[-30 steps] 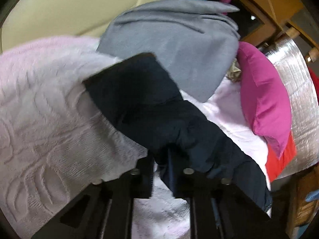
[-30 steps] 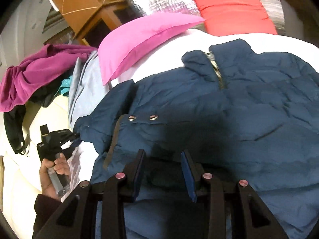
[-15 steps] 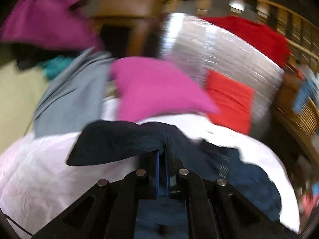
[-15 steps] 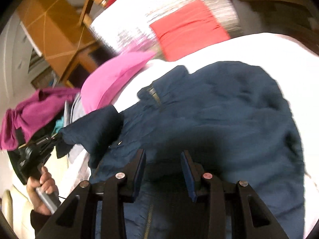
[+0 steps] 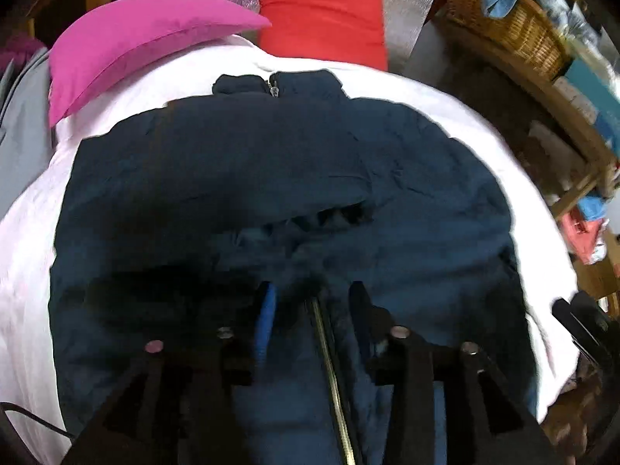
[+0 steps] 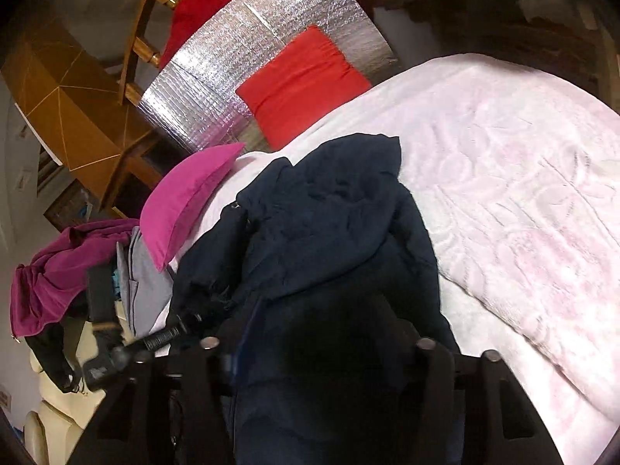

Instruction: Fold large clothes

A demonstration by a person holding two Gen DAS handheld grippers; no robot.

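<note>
While the navy jacket (image 5: 240, 178) lies spread on the white quilted bedspread (image 6: 523, 201), collar toward the pink pillow (image 5: 135, 38) and the red cushion (image 5: 325, 19), both sets of tongs hang low over its near hem. One sleeve is folded across the chest, its cuff ending around mid-body. Look at the left gripper (image 5: 310, 310): jaws have just been opening, now about half apart, blue pad on one side, and the brass zipper (image 5: 329, 356) runs up between them; the pads sit beside the fabric rather than pinching it. Over to the right gripper (image 6: 317, 333), also just been opening. Its fingertips are lost in dark shadow against the dark cloth, so I can't say for sure whether any fabric is caught there, though a gap between the jaws does seem to show. From the right wrist view the jacket bunches narrow, with its far shoulder humped up. A grey garment (image 6: 143, 279) and a magenta one (image 6: 58, 271) are heaped off the bed's left edge, beyond the pink pillow. Silver foil sheeting (image 6: 248, 58) backs the red cushion.
</note>
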